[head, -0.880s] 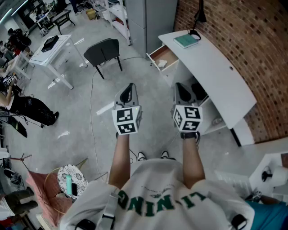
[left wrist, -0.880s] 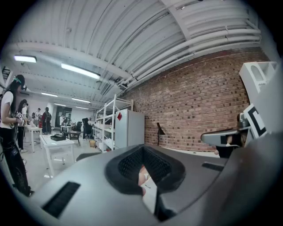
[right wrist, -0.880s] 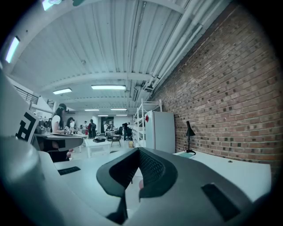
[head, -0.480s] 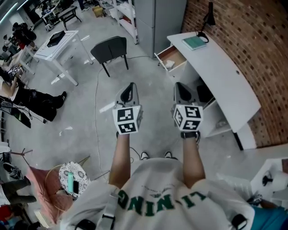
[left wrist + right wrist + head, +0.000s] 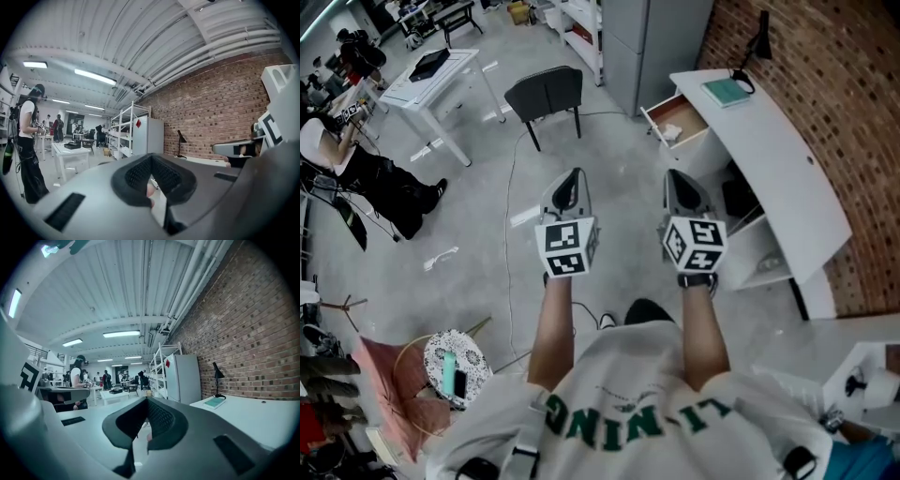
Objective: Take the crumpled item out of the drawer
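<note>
Bright even light, fisheye-warped dark edges

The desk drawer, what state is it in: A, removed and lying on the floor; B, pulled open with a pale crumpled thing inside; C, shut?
B: the drawer juts out of the white desk with a crumpled item lying in it.

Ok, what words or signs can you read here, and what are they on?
"LI-NING": green letters on the person's white shirt, upside down in the head view.
Red sign on the white cabinet: too small to read.
Black-and-white squares on the two cubes: patterns, no words.
Teal book on the desk: nothing readable.
</note>
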Demonstrator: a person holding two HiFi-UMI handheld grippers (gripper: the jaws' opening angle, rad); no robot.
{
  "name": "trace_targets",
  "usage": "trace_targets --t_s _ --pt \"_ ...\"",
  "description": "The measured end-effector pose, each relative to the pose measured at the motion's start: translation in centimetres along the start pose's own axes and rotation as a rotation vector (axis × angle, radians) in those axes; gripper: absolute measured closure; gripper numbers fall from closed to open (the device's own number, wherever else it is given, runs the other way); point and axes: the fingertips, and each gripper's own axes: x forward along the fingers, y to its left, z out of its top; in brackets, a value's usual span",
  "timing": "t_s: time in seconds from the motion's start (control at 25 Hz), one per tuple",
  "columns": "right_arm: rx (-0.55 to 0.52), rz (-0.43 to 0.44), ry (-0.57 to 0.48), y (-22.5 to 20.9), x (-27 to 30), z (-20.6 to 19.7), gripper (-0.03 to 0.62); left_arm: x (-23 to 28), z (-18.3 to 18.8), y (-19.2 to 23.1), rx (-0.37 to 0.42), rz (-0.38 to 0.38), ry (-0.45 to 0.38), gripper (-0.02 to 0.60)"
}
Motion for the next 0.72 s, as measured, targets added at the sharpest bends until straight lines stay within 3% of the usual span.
trace_targets --t_s 0.36,0.56,0.72 --pt "0.007 -0.012 0.017 -1.3 6.4 -0.7 0.595 5.9 -0.3 2.8 -0.011 0.0 -0.001 0.589" --pt "0.037 -0.027 0.001 -6.1 12.8 -0.3 0.595 13.6 -0.1 2.1 0.008 -0.02 -0.001 0.589" --pt "0.034 -0.017 -0.015 -9.7 18.9 1.6 0.595 20.8 2.4 1.9 -0.008 -0.029 -0.017 0.589"
